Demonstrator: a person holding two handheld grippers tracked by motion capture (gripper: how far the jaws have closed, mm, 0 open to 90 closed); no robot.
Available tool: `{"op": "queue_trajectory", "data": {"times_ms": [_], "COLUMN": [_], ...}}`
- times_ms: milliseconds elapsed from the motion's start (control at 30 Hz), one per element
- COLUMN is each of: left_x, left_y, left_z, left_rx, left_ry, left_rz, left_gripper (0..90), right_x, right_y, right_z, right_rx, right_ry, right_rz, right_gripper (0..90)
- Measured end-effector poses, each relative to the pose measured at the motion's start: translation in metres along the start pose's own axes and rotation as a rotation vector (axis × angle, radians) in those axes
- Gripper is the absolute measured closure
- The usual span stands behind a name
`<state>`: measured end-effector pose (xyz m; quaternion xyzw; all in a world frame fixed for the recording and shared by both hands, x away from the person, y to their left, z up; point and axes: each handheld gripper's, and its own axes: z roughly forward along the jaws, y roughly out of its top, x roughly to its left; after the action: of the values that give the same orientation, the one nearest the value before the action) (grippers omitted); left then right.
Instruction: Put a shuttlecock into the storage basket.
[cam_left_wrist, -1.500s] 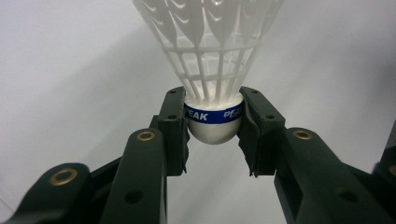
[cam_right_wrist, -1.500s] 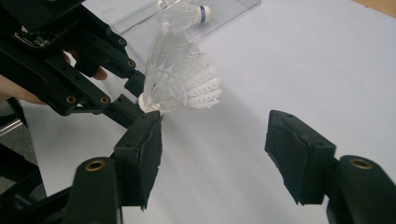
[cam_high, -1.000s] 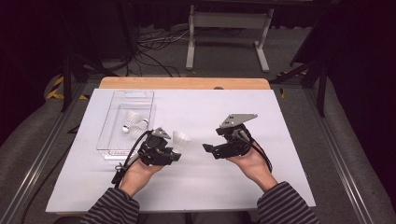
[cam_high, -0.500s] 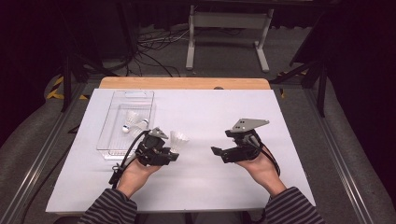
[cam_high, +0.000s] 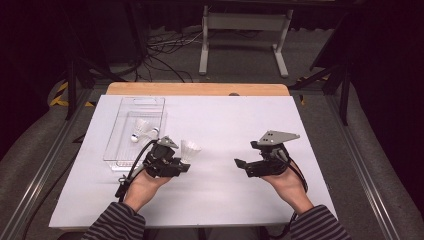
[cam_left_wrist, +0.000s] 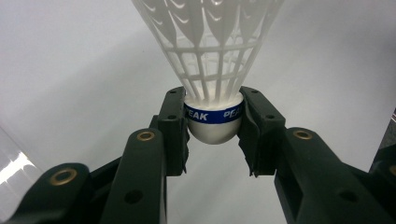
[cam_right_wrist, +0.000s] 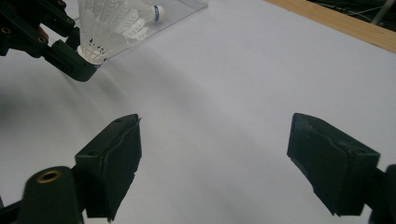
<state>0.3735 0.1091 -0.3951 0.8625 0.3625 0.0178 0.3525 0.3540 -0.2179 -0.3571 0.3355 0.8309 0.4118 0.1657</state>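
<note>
Left gripper (cam_left_wrist: 212, 119) clamps the shuttlecock (cam_left_wrist: 212, 70) by its cork (skirt toward twelve o'clock); right gripper (cam_right_wrist: 215, 154) has just been opening, nothing between.

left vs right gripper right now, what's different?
The left gripper is shut on a white shuttlecock, pads clamped on its blue-banded cork; the right gripper holds nothing, jaws wide apart after just opening. In the high view the left gripper sits beside the clear tray, while the right gripper is over bare white table, well apart from the tray. Shared: both are black, two-jawed, hand-held, each trailing a cable.
</note>
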Motion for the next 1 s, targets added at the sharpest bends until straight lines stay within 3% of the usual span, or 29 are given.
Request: {"op": "queue_trajectory", "data": {"times_ms": [533,1000], "left_x": [0.003,0.004], "left_y": [-0.002,-0.004], "left_z": [-0.006,-0.01], "left_rx": [-0.014,-0.019], "left_ry": [-0.002,-0.007], "left_rz": [-0.013,-0.021], "left_gripper": [65.2,65.2], "right_x": [-0.007,-0.012], "right_y": [-0.025,-0.044], "right_z": [-0.011,-0.019], "right_rx": [-0.025,-0.048], "right_ry": [-0.036,-0.05], "right_rz": [0.021,0.068], "right_gripper": [15.7,15.0]}}
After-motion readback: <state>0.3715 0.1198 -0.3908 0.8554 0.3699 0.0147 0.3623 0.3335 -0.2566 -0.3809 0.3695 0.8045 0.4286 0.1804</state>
